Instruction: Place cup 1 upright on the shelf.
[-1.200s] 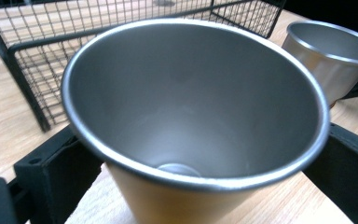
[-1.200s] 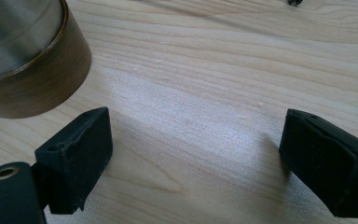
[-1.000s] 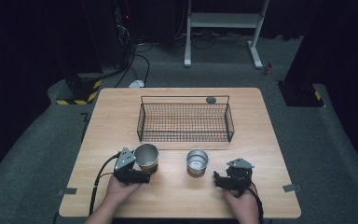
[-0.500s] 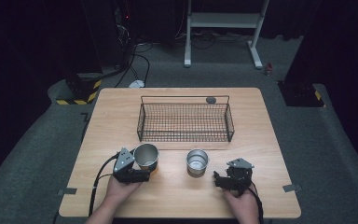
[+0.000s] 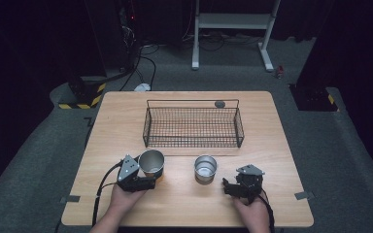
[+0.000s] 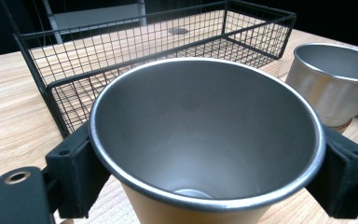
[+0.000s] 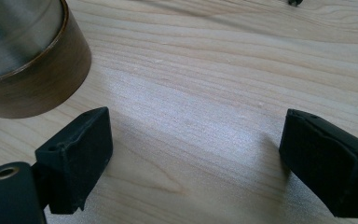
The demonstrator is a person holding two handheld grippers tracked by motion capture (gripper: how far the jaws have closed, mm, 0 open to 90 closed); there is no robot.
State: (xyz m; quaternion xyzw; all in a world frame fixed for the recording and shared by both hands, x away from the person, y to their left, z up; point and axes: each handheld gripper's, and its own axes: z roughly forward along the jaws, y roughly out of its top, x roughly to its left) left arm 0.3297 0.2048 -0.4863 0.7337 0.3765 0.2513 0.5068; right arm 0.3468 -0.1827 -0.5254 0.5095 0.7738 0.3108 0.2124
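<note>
A steel cup (image 5: 151, 161) with a tan outer wall stands upright near the table's front left. My left gripper (image 5: 148, 178) is shut on it, and in the left gripper view both black pads (image 6: 77, 170) press the cup (image 6: 205, 140) just under its rim. A shorter steel cup (image 5: 205, 168) stands to its right, also seen past the held cup (image 6: 335, 84). My right gripper (image 5: 229, 187) rests low at the front right, open, just right of that short cup. Its view shows bare wood between the jaws (image 7: 200, 158) and the short cup's brown base (image 7: 28, 70) at top left.
A black wire basket (image 5: 193, 127) lies across the middle of the wooden table (image 5: 272, 141), just behind both cups (image 6: 135, 51). A small dark round disc (image 5: 219, 103) sits behind the basket. Cables trail from both grippers towards the front edge.
</note>
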